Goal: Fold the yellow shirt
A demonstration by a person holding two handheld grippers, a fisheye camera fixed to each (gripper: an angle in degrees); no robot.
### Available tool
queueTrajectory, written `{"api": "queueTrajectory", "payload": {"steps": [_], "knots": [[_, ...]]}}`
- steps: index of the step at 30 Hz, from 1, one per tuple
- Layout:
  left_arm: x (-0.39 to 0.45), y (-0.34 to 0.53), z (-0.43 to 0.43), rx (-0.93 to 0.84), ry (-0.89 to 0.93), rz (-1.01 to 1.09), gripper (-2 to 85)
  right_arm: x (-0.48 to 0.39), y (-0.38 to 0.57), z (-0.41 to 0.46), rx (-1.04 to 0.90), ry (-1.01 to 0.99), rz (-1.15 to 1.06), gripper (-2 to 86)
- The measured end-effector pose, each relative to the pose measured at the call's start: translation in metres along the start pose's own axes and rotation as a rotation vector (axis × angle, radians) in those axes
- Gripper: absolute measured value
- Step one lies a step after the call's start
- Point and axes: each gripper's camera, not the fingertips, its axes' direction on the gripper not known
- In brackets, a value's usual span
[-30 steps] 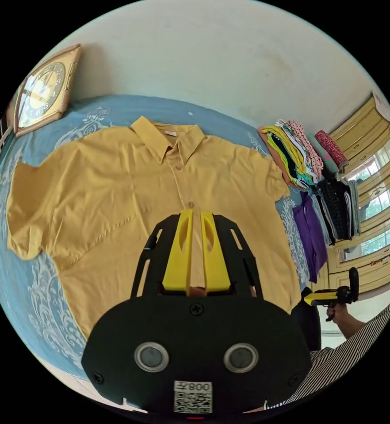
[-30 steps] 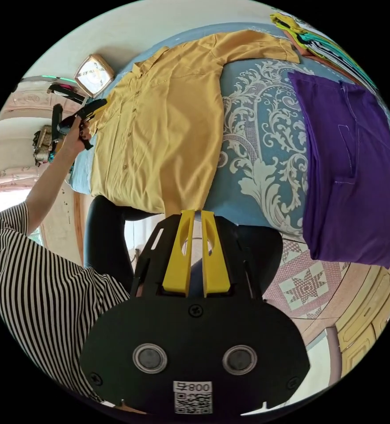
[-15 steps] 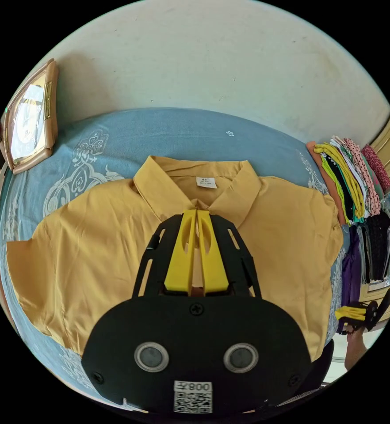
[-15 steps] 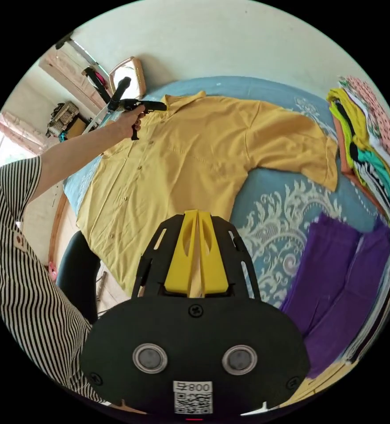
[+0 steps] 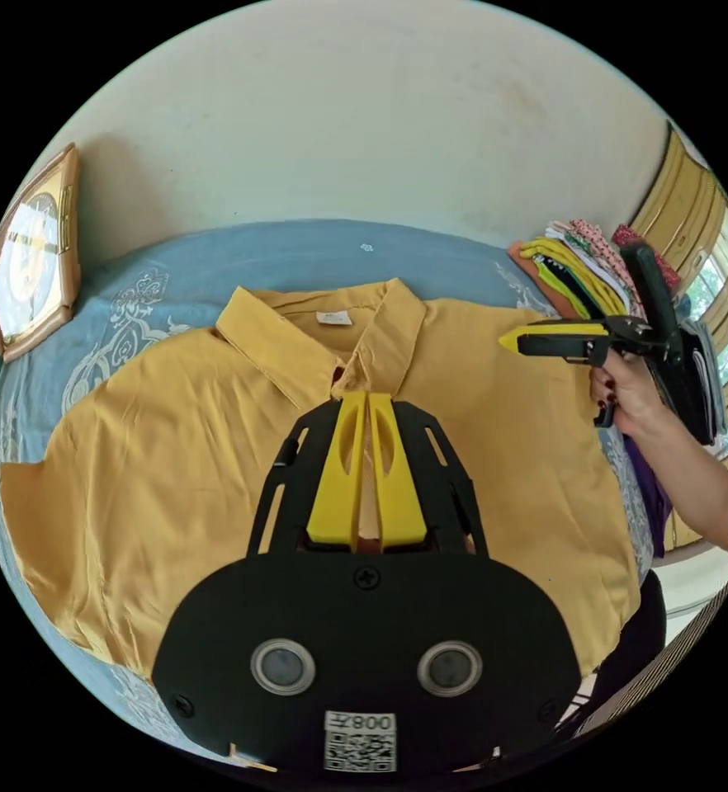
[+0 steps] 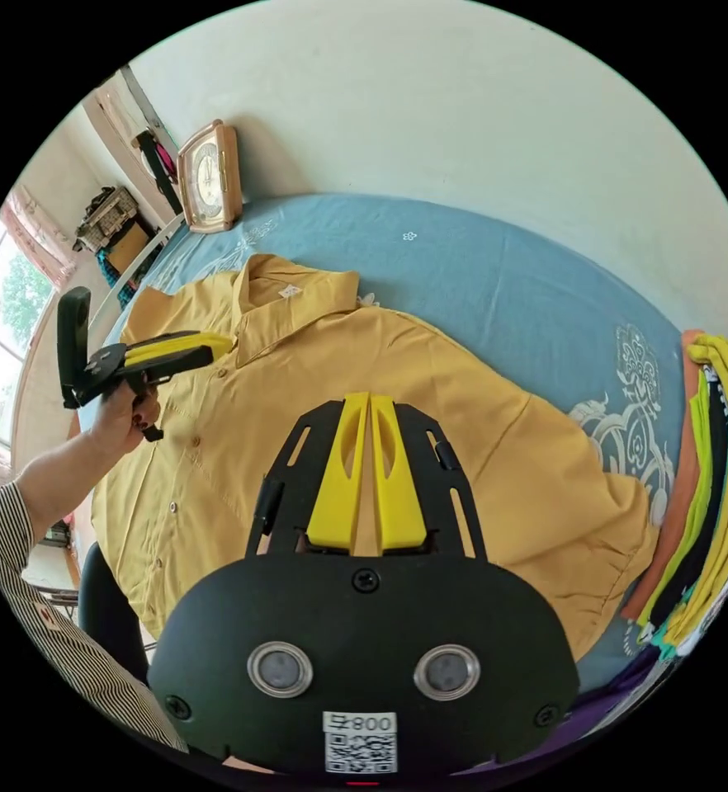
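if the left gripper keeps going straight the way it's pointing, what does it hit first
Most likely the yellow shirt at its collar: the left gripper, jaws nearly closed, aims there. Its height above the cloth is unclear, so it could skim over onto the blue bedspread.

Shirt: we see a mustard-yellow collared button-up shirt (image 5: 174, 462) lying flat, front up, collar toward the wall.
Bedding: a blue sheet with white scrollwork (image 5: 133, 289) lies under it.
Our left gripper (image 5: 368, 398): yellow jaws closed together, above the placket just below the collar.
Right gripper (image 5: 512, 340): hand-held above the shirt's shoulder.
Stack: folded multicoloured clothes (image 5: 579, 264) near that hand.
Clock: wood-framed (image 5: 26, 247), against the wall.
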Motion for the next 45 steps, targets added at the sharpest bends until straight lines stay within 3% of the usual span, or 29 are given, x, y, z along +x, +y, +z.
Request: {"api": "queueTrajectory", "payload": {"steps": [9, 14, 22, 27, 36, 41, 45], "knots": [[-0.001, -0.087, 0.030, -0.045, -0.030, -0.019, 0.3, 0.011, -0.086, 0.087, -0.045, 0.062, 0.011, 0.2], [-0.010, -0.090, -0.008, 0.078, 0.058, -0.054, 0.3, 0.016, -0.083, 0.090, 0.004, 0.064, -0.018, 0.2], [-0.064, -0.137, 0.005, -0.033, -0.170, -0.250, 0.3, 0.035, -0.101, 0.135, -0.044, 0.034, -0.001, 0.2], [-0.058, -0.170, 0.009, -0.021, -0.160, -0.273, 0.4, 0.061, -0.110, 0.148, -0.025, -0.020, 0.085, 0.1], [0.009, -0.190, -0.016, 0.031, -0.117, -0.203, 0.4, 0.088, -0.024, 0.097, 0.071, 0.009, 0.073, 0.1], [0.030, -0.216, -0.010, -0.027, -0.115, -0.247, 0.5, 0.128, 0.013, 0.113, -0.042, 0.104, 0.177, 0.2], [0.067, -0.237, -0.024, 0.005, -0.080, -0.228, 0.7, 0.128, 0.041, 0.083, 0.039, 0.036, 0.171, 0.2]]}}
